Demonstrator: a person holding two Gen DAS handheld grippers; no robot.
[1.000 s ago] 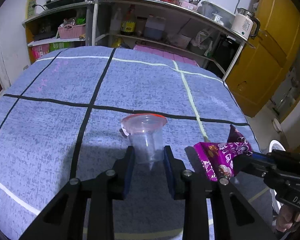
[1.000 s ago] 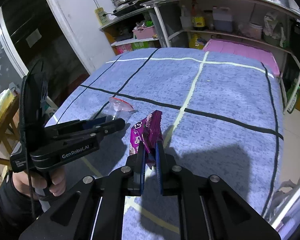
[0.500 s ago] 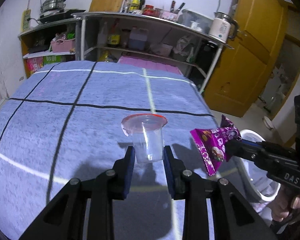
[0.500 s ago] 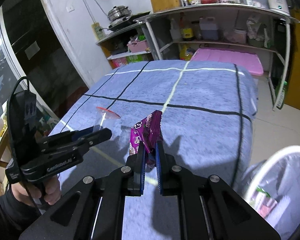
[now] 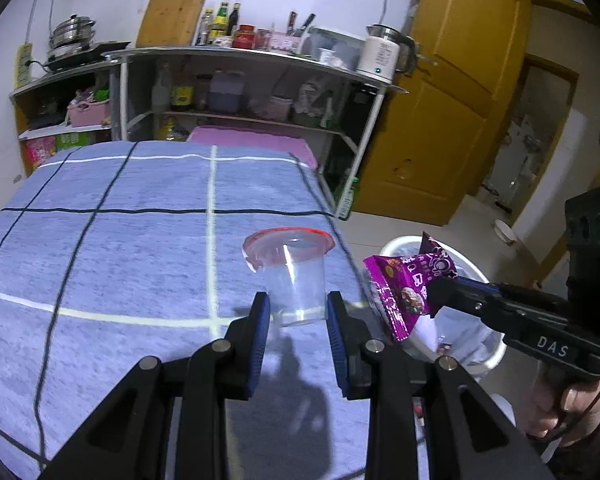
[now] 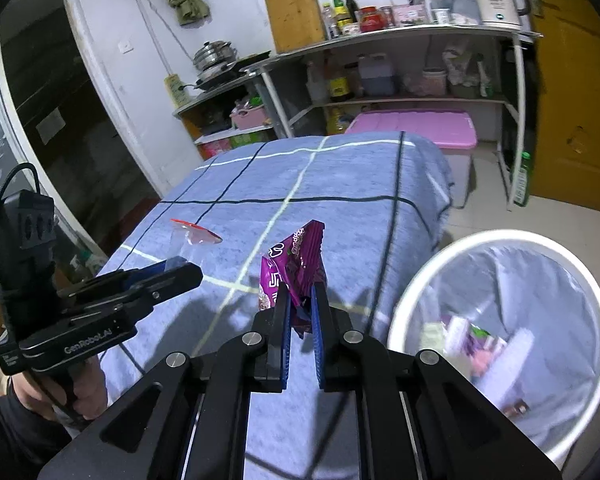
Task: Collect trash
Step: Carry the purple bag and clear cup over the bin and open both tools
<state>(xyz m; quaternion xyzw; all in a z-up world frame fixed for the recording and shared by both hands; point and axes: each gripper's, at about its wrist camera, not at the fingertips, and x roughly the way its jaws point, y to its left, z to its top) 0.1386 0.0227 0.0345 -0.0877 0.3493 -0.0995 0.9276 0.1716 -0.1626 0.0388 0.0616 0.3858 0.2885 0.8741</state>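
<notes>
Blue-grey cloth with black and pale grid lines [image 5: 140,248] covers the table that fills the lower part of both views, with cluttered metal kitchen shelves [image 5: 244,92] behind it. Over the cloth's near corner, the left gripper [image 5: 296,312] is clamped on a clear plastic cup with a red rim [image 5: 294,276], its blue-padded fingers pressing the cup's lower sides; the cup stands upright between them, lifted off the cloth. Just to the right of the cup, the right gripper [image 6: 300,308] is pinched closed on a crumpled purple snack wrapper [image 6: 296,264], which sticks up from between its pads. From the left wrist camera the wrapper hangs at the cloth's edge, in front of a round white waste bin lined with a pale plastic bag [image 6: 416,304]. That bin sits on the tiled floor beside the table's corner, to the right of the wrapper, and already holds several scraps of packaging. A hand [image 6: 86,394] shows on the left gripper's handle.
</notes>
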